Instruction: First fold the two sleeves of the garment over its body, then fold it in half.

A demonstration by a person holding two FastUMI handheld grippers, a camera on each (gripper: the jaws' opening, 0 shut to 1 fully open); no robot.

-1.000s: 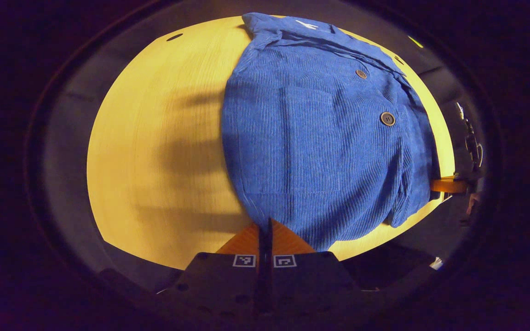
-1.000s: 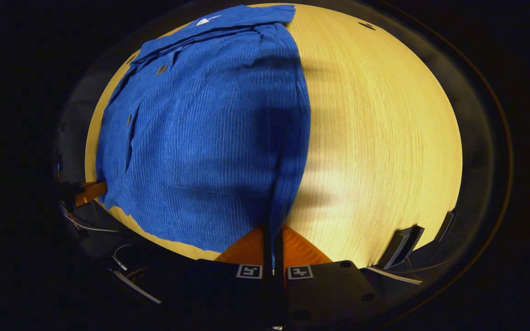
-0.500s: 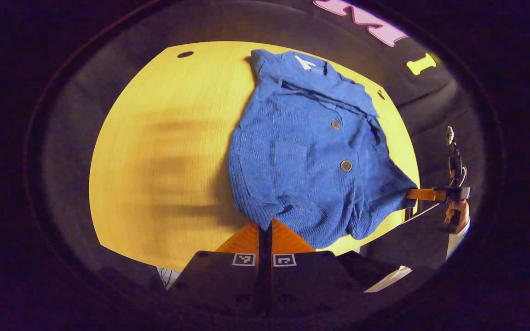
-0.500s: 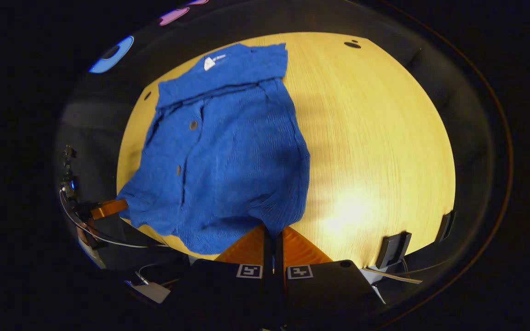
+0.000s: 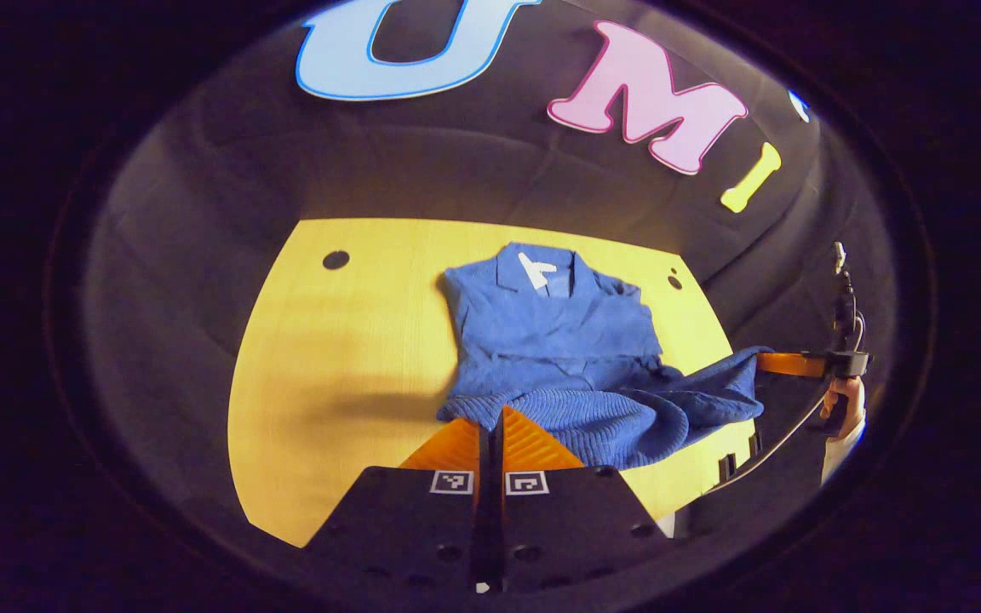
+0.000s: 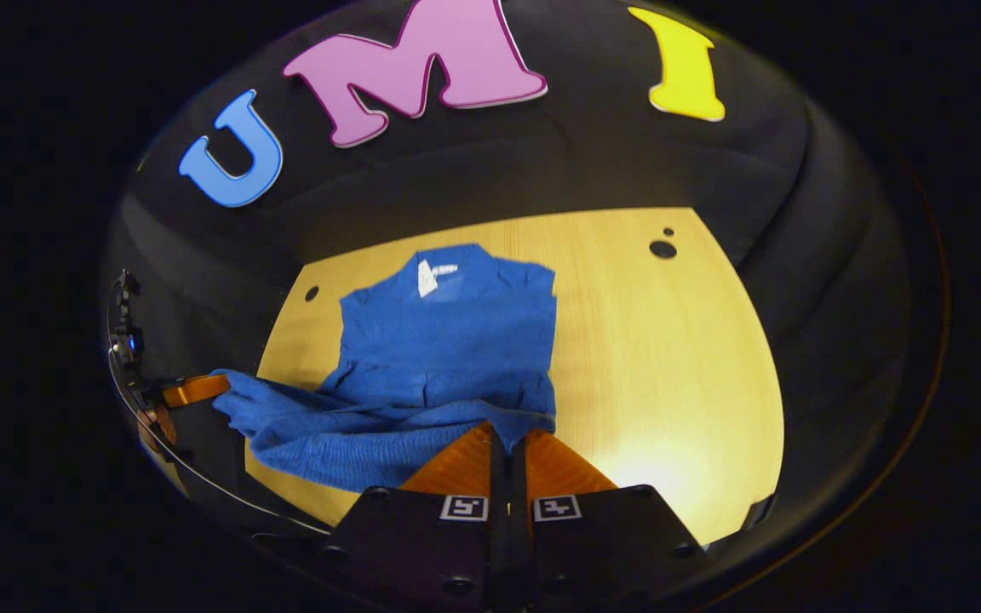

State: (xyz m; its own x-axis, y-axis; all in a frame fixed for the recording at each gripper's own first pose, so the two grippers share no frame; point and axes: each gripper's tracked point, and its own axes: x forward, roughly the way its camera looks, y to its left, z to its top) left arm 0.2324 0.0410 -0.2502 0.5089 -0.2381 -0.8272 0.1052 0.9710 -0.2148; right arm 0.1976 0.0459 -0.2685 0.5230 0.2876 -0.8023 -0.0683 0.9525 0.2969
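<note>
Two tongs, left tongs [image 5: 490, 417] and right tongs [image 6: 507, 443], each clamp a hem corner of the shirt [image 6: 448, 340], lifted off the table [image 6: 652, 340]; collar lies straight ahead, far end.

A pale wooden table [image 5: 329, 358] stands before the booth's black cloth wall [image 5: 422, 162].

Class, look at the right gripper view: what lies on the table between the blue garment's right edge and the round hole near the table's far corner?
Nothing: in the right gripper view, bare wooden table runs from the blue garment to the round hole.
</note>
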